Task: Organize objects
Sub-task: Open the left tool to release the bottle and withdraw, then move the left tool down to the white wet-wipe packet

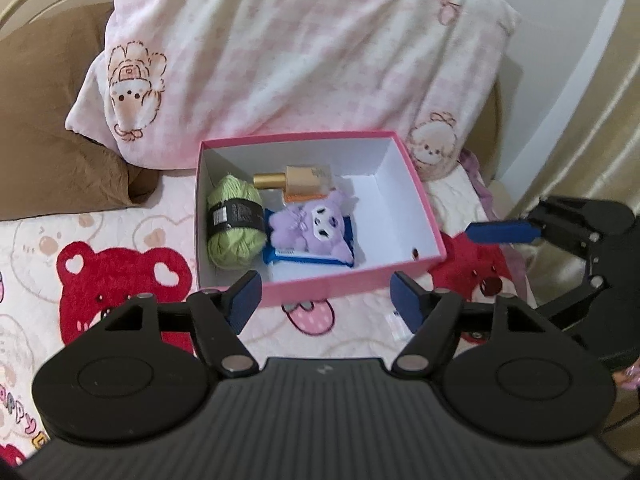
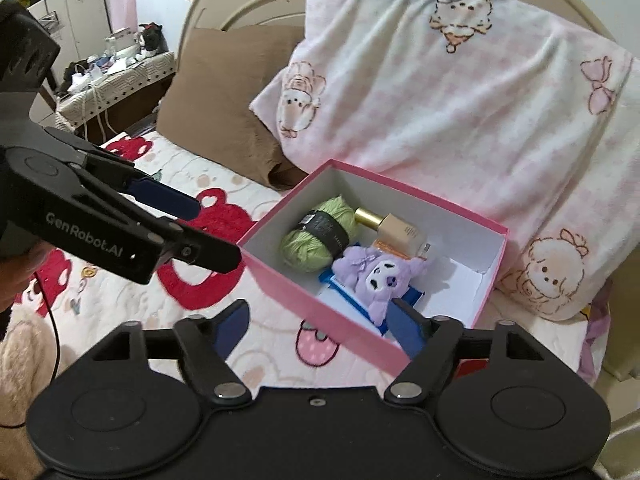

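Hovering above the bed, both grippers stand with jaws apart and nothing between them. The pink box (image 1: 352, 280) sits on the bed (image 1: 120, 224) against the checked blanket (image 1: 300, 60) near the headboard end, ahead of and below the left gripper (image 1: 326, 296), its long side running across that view. Inside lie a green yarn ball (image 1: 234, 224), a gold-capped bottle (image 1: 298, 180) and a purple plush (image 1: 310, 226) on a blue packet (image 1: 308, 258) (all crowded to the box's left half). The right gripper (image 2: 316, 320) overhangs the box's near corner, so it seems nearer. The right view alone shows the brown pillow's (image 2: 224, 92) full extent and a cluttered side table (image 2: 116, 76); the left view shows the box's empty right half squarely.
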`<state>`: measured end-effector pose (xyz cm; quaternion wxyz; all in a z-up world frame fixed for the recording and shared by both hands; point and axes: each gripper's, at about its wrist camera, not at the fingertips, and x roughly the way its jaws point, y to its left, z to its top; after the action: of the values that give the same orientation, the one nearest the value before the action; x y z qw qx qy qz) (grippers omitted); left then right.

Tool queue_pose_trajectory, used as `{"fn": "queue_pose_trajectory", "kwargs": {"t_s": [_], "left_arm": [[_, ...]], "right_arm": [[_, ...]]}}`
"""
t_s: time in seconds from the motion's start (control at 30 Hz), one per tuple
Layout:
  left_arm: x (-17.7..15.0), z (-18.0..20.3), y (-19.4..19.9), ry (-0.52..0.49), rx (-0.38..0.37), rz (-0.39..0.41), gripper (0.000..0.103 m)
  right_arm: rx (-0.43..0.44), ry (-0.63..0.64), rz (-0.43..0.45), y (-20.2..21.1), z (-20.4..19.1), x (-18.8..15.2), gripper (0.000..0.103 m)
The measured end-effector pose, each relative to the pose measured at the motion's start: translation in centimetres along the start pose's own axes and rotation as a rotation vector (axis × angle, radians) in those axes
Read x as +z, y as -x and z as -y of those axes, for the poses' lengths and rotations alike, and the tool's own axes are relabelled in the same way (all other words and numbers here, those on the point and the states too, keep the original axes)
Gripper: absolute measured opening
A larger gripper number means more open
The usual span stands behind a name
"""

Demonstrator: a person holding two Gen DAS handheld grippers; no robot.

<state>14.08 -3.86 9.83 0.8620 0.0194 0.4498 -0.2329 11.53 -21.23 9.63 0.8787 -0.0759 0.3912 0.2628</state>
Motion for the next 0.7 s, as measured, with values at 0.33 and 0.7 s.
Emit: {"fn": "queue_pose_trajectory", "kwargs": {"t_s": [0.33, 0.7], "left_arm": [[-3.1, 3.7, 3.0, -0.057, -0.027, -0.017, 0.079], [-6.5, 8.1, 2.4, -0.094, -0.084, -0.053, 0.083]], "right_arm": [[-0.049, 0.022, -0.047, 4.8, -1.0, -3.2, 0.083], [-0.065, 0.06, -0.129, 6.5, -1.1, -7.5, 0.084]]}}
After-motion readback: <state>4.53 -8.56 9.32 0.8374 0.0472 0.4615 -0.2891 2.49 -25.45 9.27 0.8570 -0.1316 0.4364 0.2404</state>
